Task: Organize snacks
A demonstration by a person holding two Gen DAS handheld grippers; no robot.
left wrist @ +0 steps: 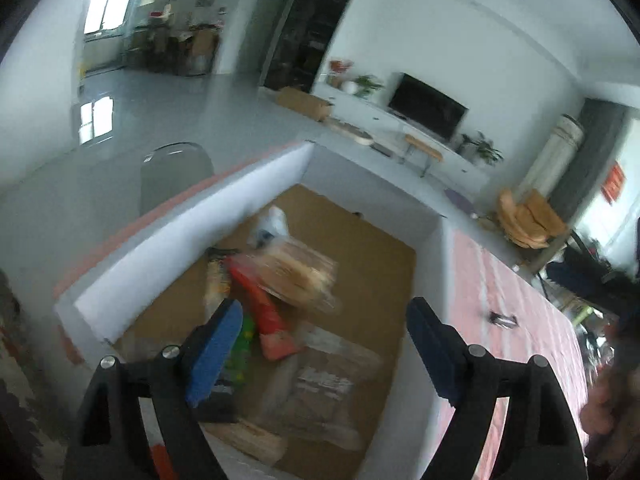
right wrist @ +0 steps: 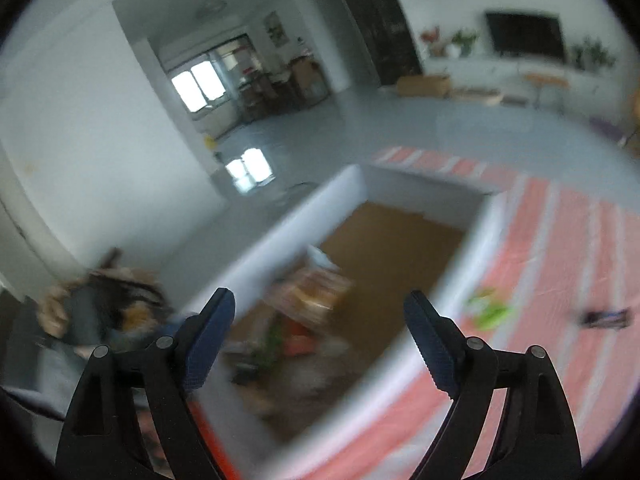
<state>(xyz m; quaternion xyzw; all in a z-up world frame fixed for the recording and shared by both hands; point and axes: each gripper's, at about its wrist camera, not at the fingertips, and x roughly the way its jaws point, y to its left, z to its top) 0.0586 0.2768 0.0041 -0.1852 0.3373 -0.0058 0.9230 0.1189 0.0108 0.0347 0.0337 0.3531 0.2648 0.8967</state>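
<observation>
Above the white box (left wrist: 180, 220) of snacks (left wrist: 292, 272), left hand-held gripper (left wrist: 324, 316) spread, right hand-held gripper (right wrist: 320, 308) spread

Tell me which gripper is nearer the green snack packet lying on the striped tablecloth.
Right. The green snack packet lies just beyond the right gripper, outside the box. The left gripper hovers over the box's contents; its view doesn't show the packet.

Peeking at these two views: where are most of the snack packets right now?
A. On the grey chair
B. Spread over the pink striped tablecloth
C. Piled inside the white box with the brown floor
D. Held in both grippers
C: the left view shows the snack packets heaped inside the white box, while the left gripper and right gripper are open and hold nothing.
</observation>
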